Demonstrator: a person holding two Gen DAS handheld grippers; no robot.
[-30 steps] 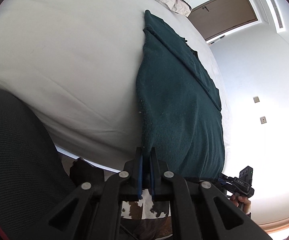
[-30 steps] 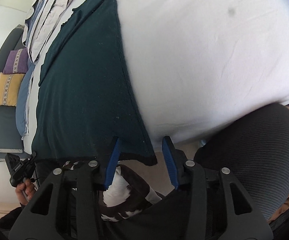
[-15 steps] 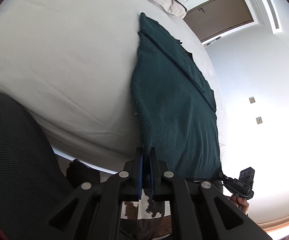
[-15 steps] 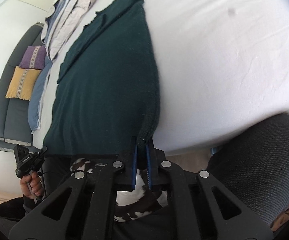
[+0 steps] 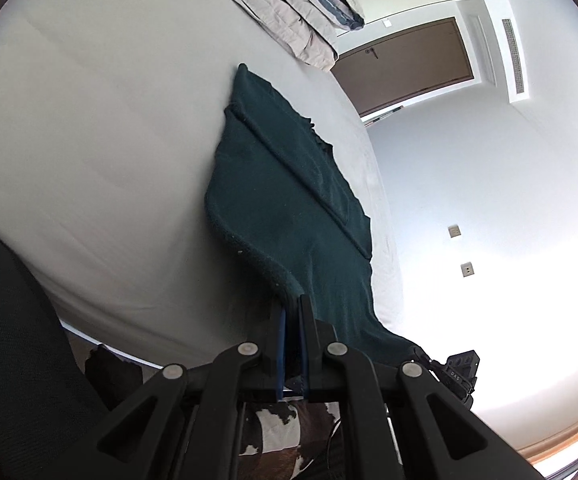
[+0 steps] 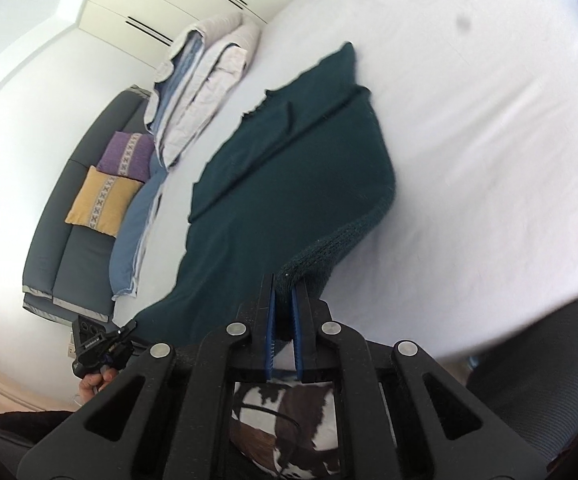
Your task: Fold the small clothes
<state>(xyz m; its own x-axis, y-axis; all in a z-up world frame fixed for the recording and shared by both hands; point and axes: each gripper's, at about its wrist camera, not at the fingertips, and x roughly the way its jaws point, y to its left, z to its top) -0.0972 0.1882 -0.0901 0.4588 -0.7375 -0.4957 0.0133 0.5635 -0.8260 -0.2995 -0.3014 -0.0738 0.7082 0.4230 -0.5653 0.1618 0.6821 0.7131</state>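
A dark green knitted garment [image 5: 305, 208] lies on a white bed [image 5: 89, 140]; it also shows in the right wrist view [image 6: 289, 184]. My left gripper [image 5: 293, 304] is shut on one near hem corner and holds it raised. My right gripper [image 6: 283, 292] is shut on the other near hem corner, also raised above the bed [image 6: 489, 140]. The near part of the garment hangs between the two grippers; the far part rests flat. The other gripper shows at the edge of each view, right [image 5: 455, 372] and left [image 6: 101, 348].
Folded bedding [image 6: 201, 80] is stacked at the far end of the bed, also in the left wrist view [image 5: 289, 8]. A grey sofa [image 6: 69, 240] with purple and yellow cushions stands beyond. A black mesh chair [image 5: 17, 360] is close by. A cowhide rug [image 6: 289, 412] lies below.
My right gripper closed on the hem corner. Both grippers then lifted the near edge up and forward over the bed, so the garment curls upward.
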